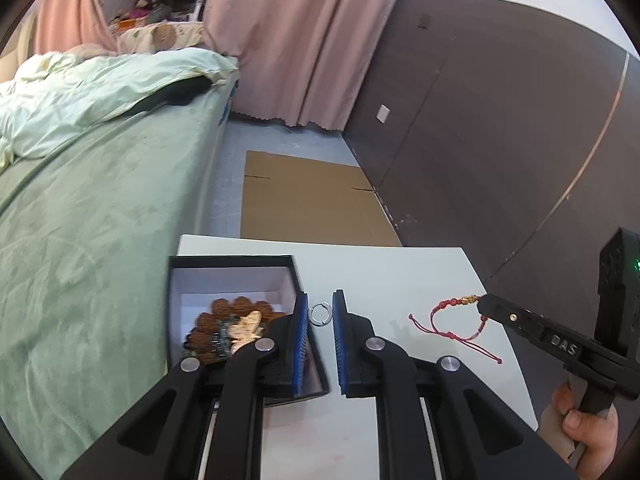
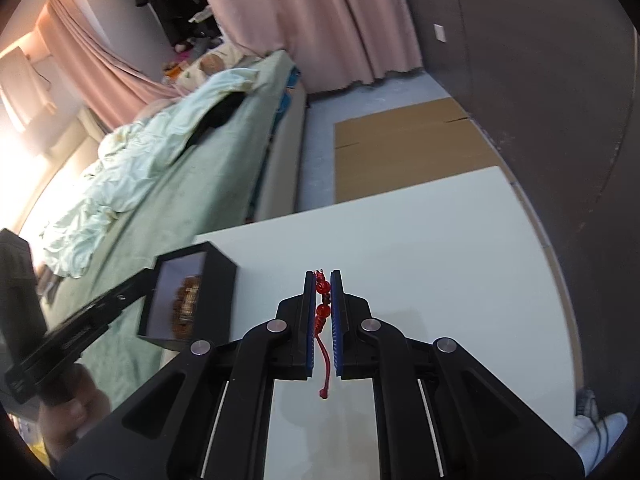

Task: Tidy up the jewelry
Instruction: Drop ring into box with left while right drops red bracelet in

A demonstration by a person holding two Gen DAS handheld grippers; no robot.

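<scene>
My left gripper (image 1: 320,300) is over the white table (image 1: 400,272), its blue pads closed on a small silver ring (image 1: 320,323) at their tips. Just to its left stands an open black box (image 1: 176,280) with a white lining; brown beads (image 1: 236,308) and a pale ornament lie inside. My right gripper (image 2: 323,274) is shut on a red beaded bracelet (image 2: 323,287), and the red cord hangs down between its fingers. From the left wrist view, that gripper (image 1: 482,305) holds the bracelet (image 1: 452,302) above the table at the right, cord ends trailing on the surface.
A bed with a green cover (image 1: 100,220) runs along the table's left side. Flat cardboard (image 1: 308,196) lies on the floor beyond the table. A dark wall (image 1: 500,140) stands to the right and pink curtains (image 1: 300,40) at the back. A hand (image 1: 580,428) grips the right tool.
</scene>
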